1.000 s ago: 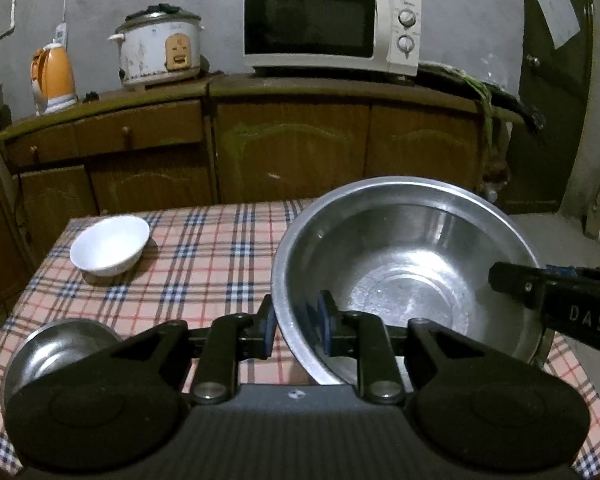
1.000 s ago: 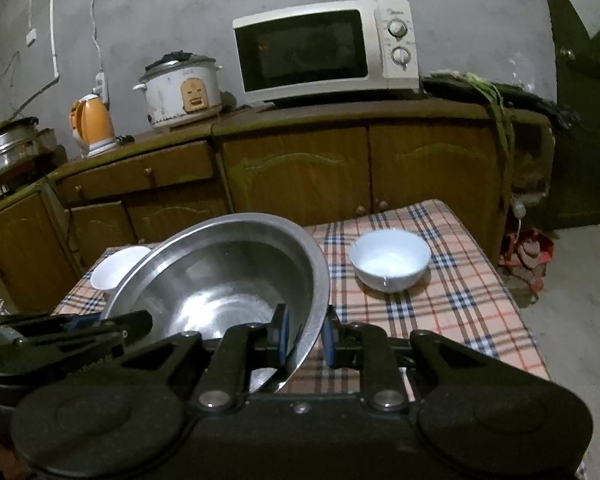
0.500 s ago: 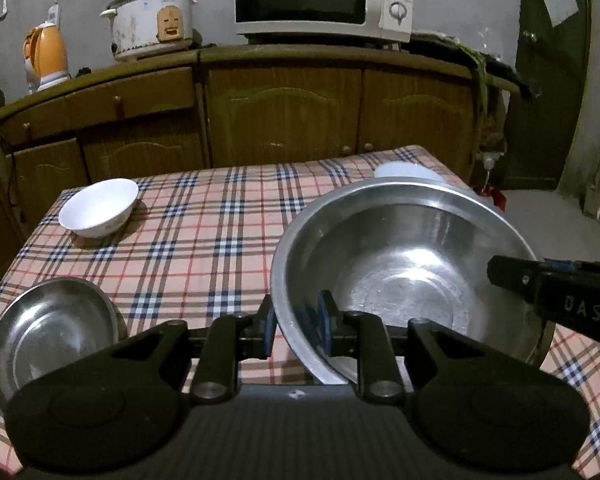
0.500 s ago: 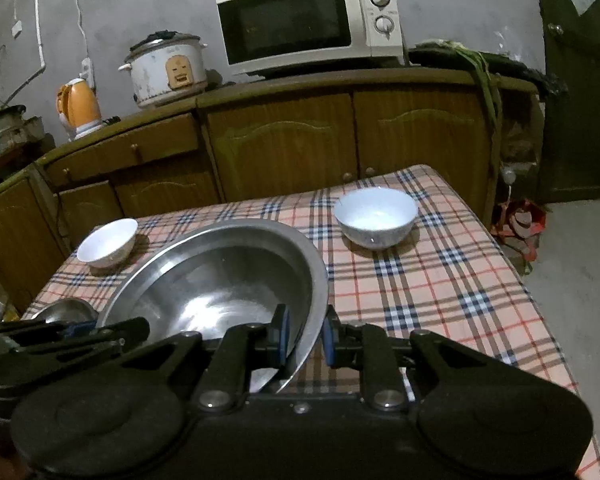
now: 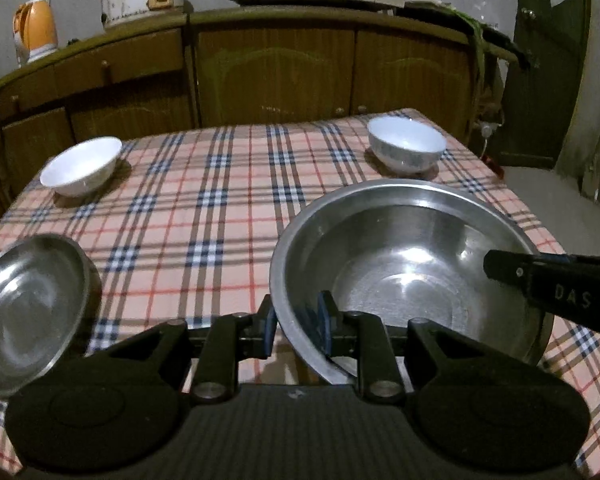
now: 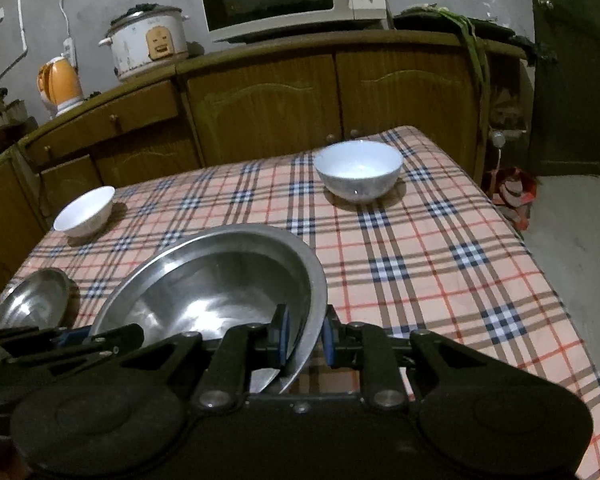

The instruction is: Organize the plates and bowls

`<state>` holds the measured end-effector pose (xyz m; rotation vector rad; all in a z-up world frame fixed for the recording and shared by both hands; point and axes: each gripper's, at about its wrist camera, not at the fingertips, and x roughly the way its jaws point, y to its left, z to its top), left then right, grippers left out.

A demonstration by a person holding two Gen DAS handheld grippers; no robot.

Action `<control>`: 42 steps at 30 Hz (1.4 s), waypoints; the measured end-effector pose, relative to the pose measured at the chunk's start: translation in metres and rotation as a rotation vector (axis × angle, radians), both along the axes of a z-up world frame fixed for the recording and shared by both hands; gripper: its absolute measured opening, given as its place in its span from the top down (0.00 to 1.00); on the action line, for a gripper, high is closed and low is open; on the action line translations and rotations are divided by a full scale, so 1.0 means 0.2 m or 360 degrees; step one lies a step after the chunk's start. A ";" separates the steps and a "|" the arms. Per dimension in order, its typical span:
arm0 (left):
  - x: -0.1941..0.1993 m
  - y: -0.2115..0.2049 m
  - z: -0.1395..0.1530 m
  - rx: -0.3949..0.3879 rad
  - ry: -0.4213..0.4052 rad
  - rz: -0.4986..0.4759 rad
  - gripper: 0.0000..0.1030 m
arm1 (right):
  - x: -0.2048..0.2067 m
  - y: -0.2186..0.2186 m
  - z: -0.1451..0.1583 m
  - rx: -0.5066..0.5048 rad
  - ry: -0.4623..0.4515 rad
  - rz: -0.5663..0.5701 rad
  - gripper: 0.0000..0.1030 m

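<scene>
Two grippers on one big steel basin point(image 5: 404, 264) here. Left gripper point(image 5: 296, 326) is clamped tight on the basin's near-left rim, one pad inside the wall, one outside. Right gripper point(image 6: 303, 334) is pinched the same way on the opposite rim, so the basin hangs between them over the plaid tablecloth point(image 5: 220, 216). Whether its bottom touches the cloth, can't tell. Off to the left gripper's left sits a smaller steel bowl point(image 5: 28, 308). Farther ahead on that side is a white bowl point(image 5: 80, 166), and a second, bluish-white bowl point(image 6: 358, 176) stands ahead of the right gripper, well apart from the basin.
</scene>
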<state>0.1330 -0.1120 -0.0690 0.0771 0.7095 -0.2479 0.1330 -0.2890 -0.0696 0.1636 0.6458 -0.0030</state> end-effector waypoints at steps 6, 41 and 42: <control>0.00 0.00 -0.06 0.0016 0.0032 0.0012 0.78 | 0.02 0.01 -0.08 0.0008 0.0041 0.0000 0.78; 0.02 0.02 -0.18 -0.0009 0.0094 0.0009 0.77 | 0.06 0.01 -0.23 0.0047 0.0138 -0.0048 0.77; 0.02 0.02 -0.18 -0.0011 0.0094 0.0008 0.77 | 0.06 0.01 -0.23 0.0049 0.0138 -0.0048 0.77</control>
